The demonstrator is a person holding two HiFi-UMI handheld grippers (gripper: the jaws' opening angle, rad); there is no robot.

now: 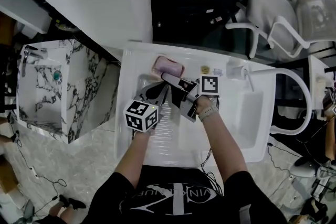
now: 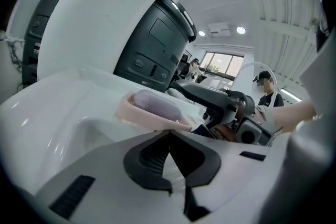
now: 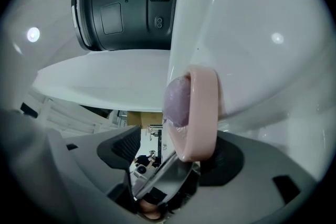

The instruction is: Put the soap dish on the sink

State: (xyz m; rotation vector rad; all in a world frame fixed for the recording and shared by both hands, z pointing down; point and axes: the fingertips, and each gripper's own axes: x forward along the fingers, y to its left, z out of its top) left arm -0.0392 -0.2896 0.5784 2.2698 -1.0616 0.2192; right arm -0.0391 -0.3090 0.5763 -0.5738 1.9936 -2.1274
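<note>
on the back rim of the white glossy sink (image 1: 130,113), in the head view, sits the pale pink oval plastic soap dish (image 1: 155,66). the left gripper (image 1: 157,93) and right gripper (image 1: 172,82) both point at it from the basin side. a marble-patterned cabinet (image 1: 52,86) stands left of the sink. how the jaws stand cannot be read here.

in the left gripper view the left gripper (image 2: 169,136) has its dark pads meeting at the tips, with nothing between them. ahead, the soap dish (image 2: 142,115) rests on the sink (image 2: 63,107) and holds a lavender bar of soap (image 2: 155,102). behind it stands a dark grey round-fronted machine (image 2: 157,44).

in the right gripper view, rolled sideways, the right gripper (image 3: 173,153) is spread wide. the soap dish (image 3: 205,113) stands between its jaws, clear of the left pad and overlapping the right one; contact there is unclear. the soap (image 3: 176,101) lies inside the dish.
</note>
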